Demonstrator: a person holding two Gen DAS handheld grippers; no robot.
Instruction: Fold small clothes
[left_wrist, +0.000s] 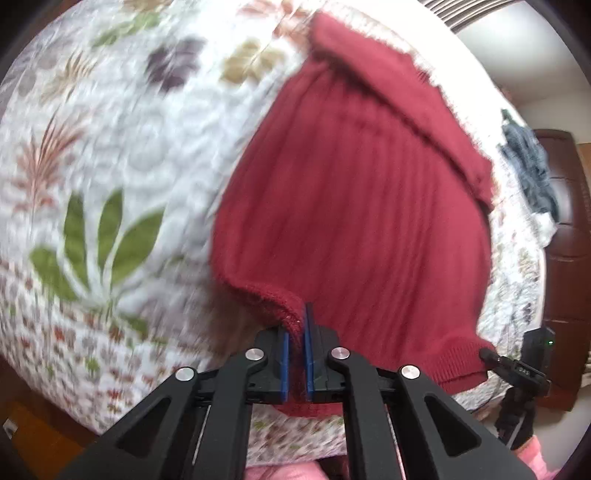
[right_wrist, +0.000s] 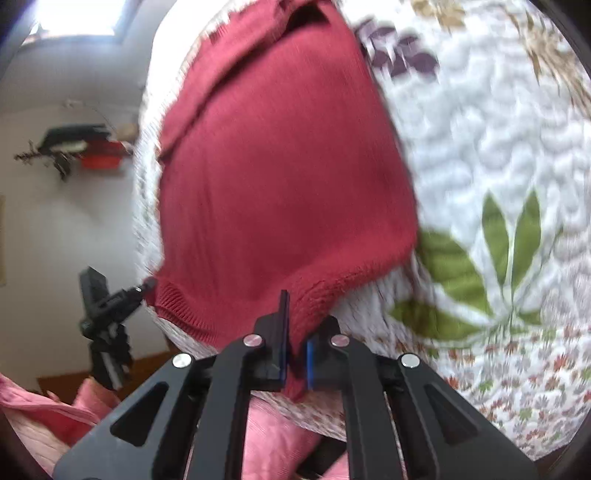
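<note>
The dark red ribbed knit sweater (left_wrist: 354, 206) lies on the floral quilted bed (left_wrist: 122, 140) near its front edge. The left gripper (left_wrist: 296, 354) and right gripper (right_wrist: 293, 354) each pinch the hem (shallow bites). Risk: uneven lifting may slip the knit free.

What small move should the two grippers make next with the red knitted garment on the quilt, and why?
Probably lift both together and carry the hem toward the collar end. The left gripper and right gripper each pinch the near hem of the red sweater, which lies spread on the floral quilt with its far end flat.
</note>
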